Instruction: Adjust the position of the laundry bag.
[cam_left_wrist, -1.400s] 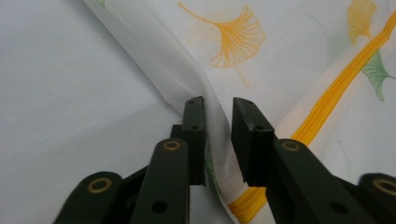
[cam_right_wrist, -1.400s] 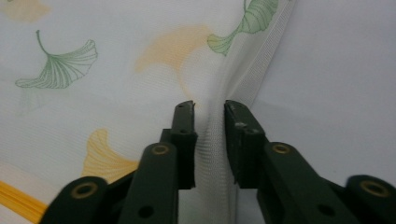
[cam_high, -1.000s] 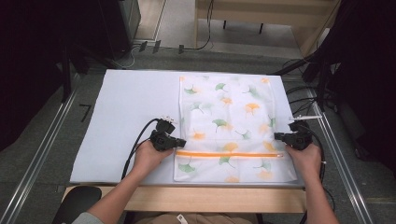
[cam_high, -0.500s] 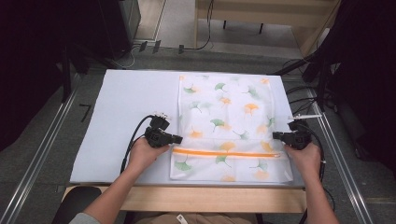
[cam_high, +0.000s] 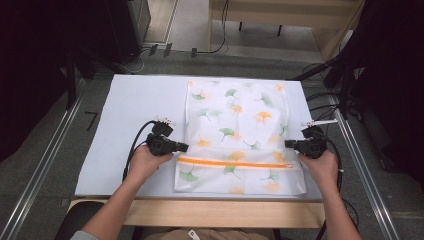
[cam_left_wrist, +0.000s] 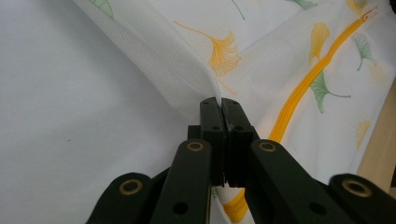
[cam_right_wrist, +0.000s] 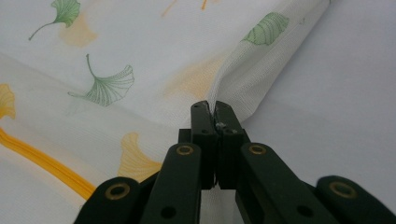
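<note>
One camera sits high above my side of the table (cam_high: 130, 100) and looks forward and down, far enough to take in the whole white top and my arms coming in from the bottom; one small camera rides on my left gripper (cam_left_wrist: 219, 105) and looks along its black jaws, very close to the leaf-print mesh bag (cam_left_wrist: 280, 51); another rides on my right gripper (cam_right_wrist: 211, 108) and looks just as close; all three views share that bag and its orange zipper (cam_high: 235, 162).
</note>
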